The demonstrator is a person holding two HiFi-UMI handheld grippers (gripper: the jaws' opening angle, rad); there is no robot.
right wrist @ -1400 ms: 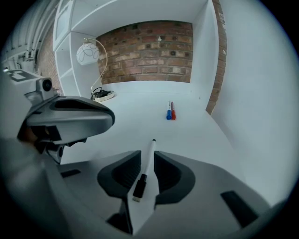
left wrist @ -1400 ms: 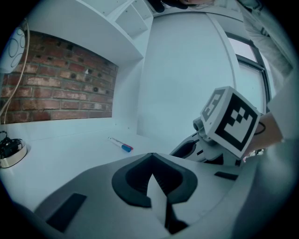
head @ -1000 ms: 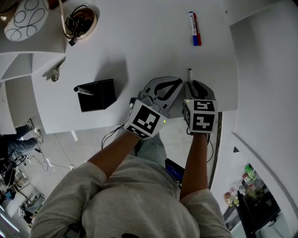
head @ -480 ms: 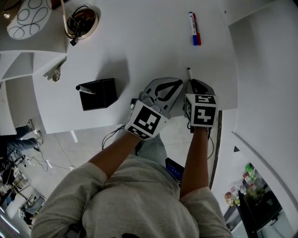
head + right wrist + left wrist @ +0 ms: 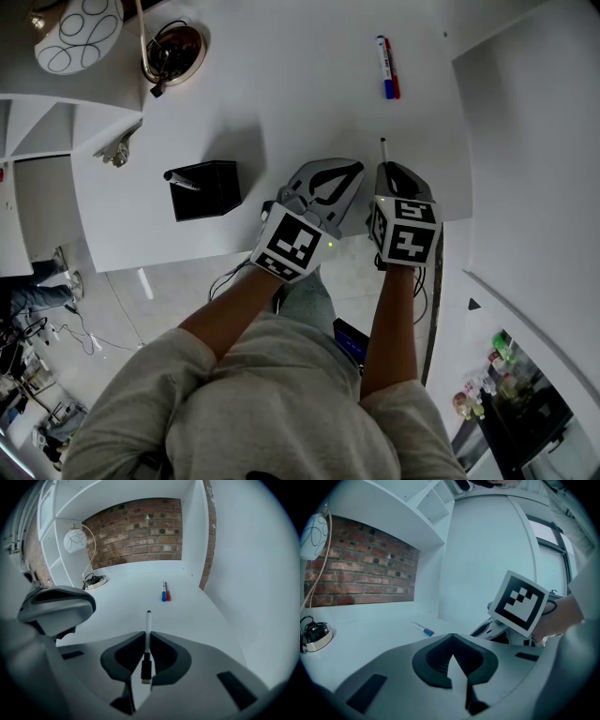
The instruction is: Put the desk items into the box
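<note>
As the white marker [image 5: 148,625] sits pinched in the right gripper's [image 5: 146,637] just-closed jaws at the desk's [image 5: 309,84] near edge, the left gripper [image 5: 452,637] beside it keeps nothing, jaws together; the black box [image 5: 206,190] stands well left.

No word, brand, number or sign can be read anywhere in these views; the left cube [image 5: 293,244] on the left gripper [image 5: 452,637] and the right cube [image 5: 519,603] on the right gripper [image 5: 146,634] bear only black-and-white square marker patterns, without letters or digits. The white pen [image 5: 148,620] between the right gripper's jaws shows no legible print; the blue and red pens [image 5: 388,67] lying on the desk [image 5: 281,75] are too small for any lettering to be made out.
</note>
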